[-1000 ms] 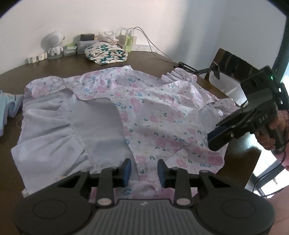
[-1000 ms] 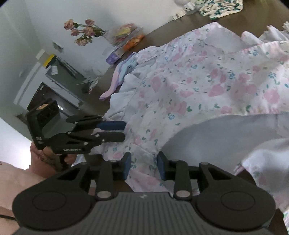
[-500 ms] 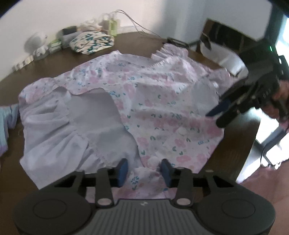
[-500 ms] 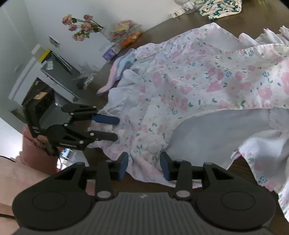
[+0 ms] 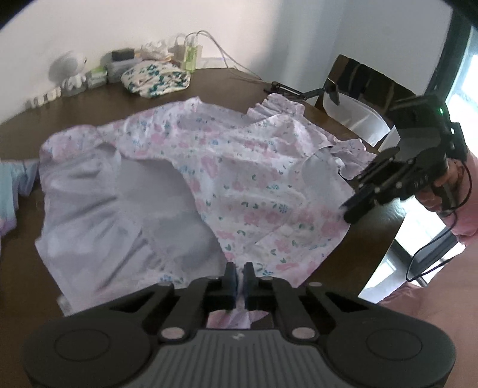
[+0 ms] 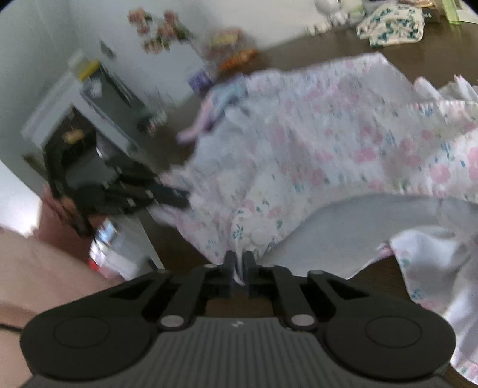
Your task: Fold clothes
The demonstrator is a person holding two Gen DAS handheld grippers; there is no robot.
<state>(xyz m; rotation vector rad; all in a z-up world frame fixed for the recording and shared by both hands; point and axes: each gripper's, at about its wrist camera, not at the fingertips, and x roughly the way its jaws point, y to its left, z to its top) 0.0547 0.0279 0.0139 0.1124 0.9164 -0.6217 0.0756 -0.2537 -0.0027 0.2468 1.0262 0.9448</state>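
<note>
I am in a home, in a lived-in room: my dark wooden desk (image 5: 352, 262) stands against a plain white wall (image 5: 89, 27), with a chair (image 5: 367, 89) drawn up at its far side. Along the wall sits household clutter, a small white toy figure (image 5: 67, 67), a folded floral cloth (image 5: 155, 79), a green bottle (image 5: 190, 56) and charger cables (image 5: 233, 64). From my other side I see, blurred, a bunch of pink flowers (image 6: 158, 28) and a dark cabinet (image 6: 98, 119).
</note>
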